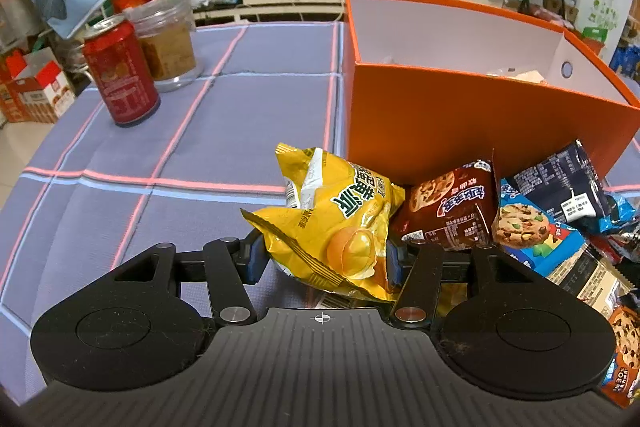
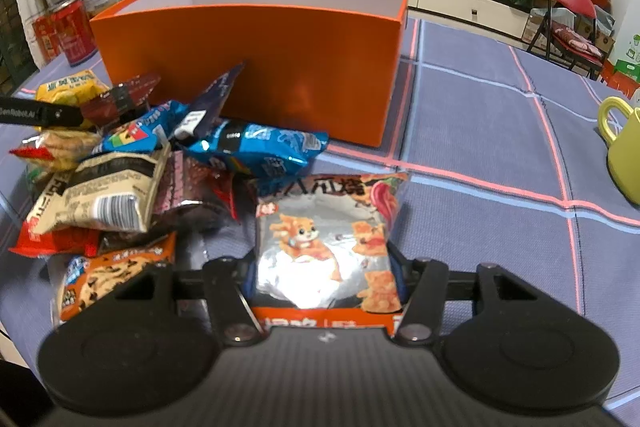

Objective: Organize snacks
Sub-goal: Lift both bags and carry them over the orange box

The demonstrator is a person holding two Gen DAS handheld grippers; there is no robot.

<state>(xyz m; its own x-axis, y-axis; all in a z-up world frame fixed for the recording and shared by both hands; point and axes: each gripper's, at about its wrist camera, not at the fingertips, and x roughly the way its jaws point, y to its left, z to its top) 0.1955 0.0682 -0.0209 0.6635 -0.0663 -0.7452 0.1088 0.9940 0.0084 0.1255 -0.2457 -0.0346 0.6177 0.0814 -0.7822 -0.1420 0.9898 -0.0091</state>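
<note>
Two snack packets clamped at once, one per gripper, near the open box.

The yellow packet [image 1: 340, 227] is pinched by the left gripper [image 1: 322, 259] and the silver packet [image 2: 324, 247] by the right gripper [image 2: 324, 279], presumably for lifting into the one orange box [image 2: 248, 67] just beyond. At least eight packets are heaped between them; one red can [image 1: 122, 75] stands far left.

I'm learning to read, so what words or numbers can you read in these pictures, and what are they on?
"enRobot.AI": left tongs' black finger
"30": orange cookie pack
"蛋黄派", upside down: yellow packet
"八爪烧": silver packet
Red can, other packets: too small or blurred.
</note>
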